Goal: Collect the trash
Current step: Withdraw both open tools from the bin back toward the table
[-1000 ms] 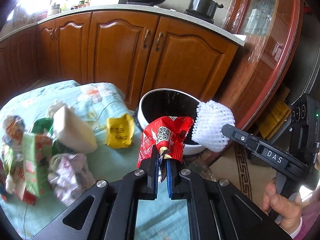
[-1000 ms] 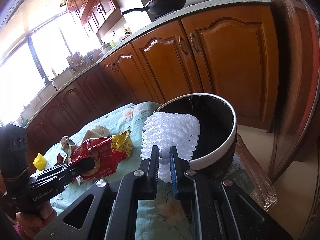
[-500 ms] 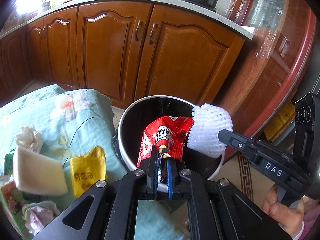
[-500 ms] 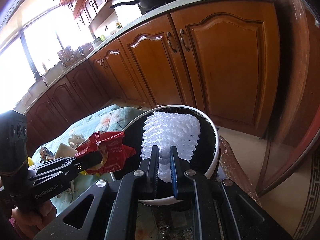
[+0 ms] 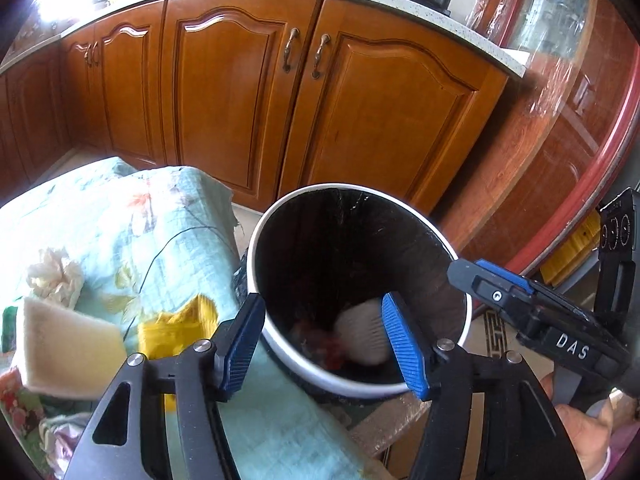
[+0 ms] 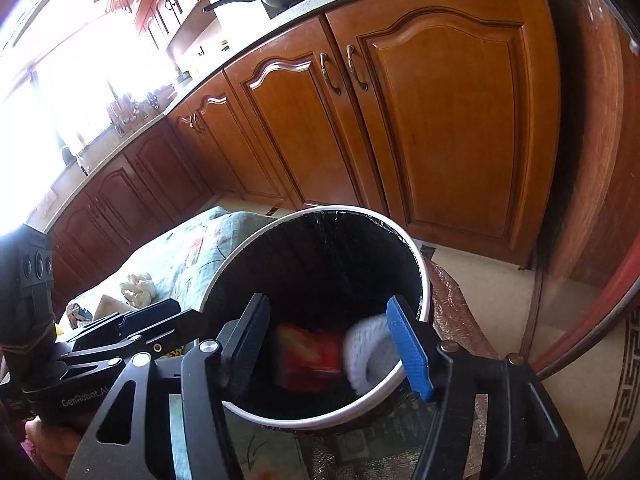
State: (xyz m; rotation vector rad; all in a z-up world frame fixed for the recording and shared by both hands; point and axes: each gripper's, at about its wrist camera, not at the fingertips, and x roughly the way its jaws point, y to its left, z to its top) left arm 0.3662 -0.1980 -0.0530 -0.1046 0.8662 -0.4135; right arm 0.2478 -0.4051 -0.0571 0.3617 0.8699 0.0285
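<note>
Red wrapper [image 6: 310,350] and white foam net [image 6: 370,354], both light and crushable, apparently lie blurred inside your bin [image 6: 425,280], both grippers [image 5: 324,334] [image 6: 330,340] poised above it, jaws spread, while table [image 5: 120,216] scraps want gentle edge pinches.

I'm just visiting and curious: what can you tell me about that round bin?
The bin is round, with a white rim and a black liner that looks like thin plastic. It stands upright and open beside the cloth-covered table. Inside, blurred, are a red wrapper and white foam netting. Nothing visibly grips it.
</note>
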